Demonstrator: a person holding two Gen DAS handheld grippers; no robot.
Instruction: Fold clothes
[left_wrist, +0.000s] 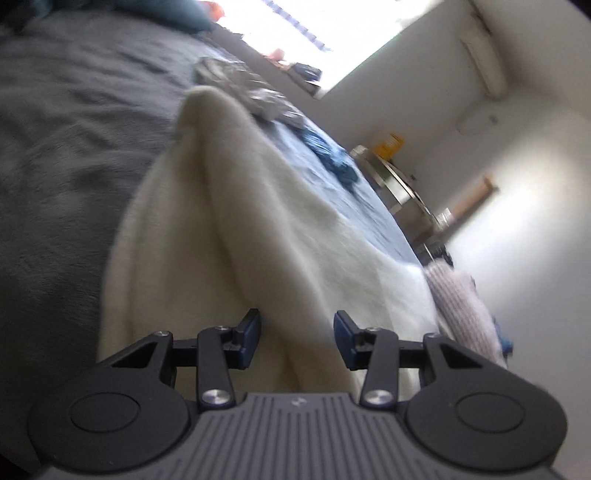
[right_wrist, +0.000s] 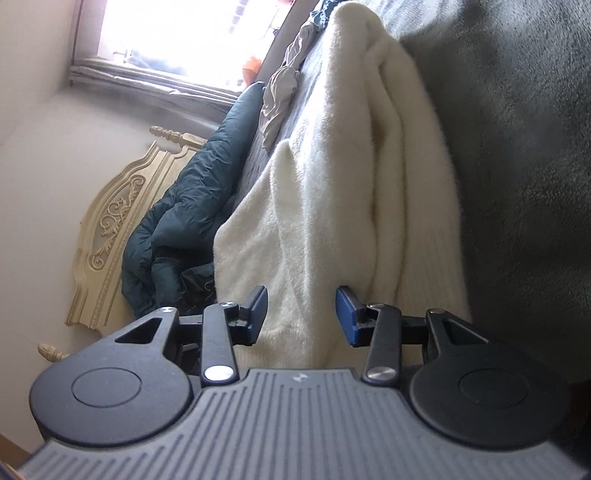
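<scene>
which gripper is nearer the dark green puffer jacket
Right. The right gripper sits over the cream sweater with the dark green puffer jacket just beside it; the left gripper shows no jacket nearby.

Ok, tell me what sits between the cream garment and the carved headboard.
In the right wrist view, a dark teal quilted jacket lies bunched between the cream garment and the carved headboard. The left wrist view does not show that stretch.

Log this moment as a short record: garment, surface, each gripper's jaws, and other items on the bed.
garment: cream fleece garment, bunched in ridges, not yet folded flat
surface: grey blanket on a bed
left gripper: jaws apart, garment between them, not pinched
right gripper: jaws apart, garment between them, not pinched
other items: dark teal jacket, blue cloth, pink knit
</scene>
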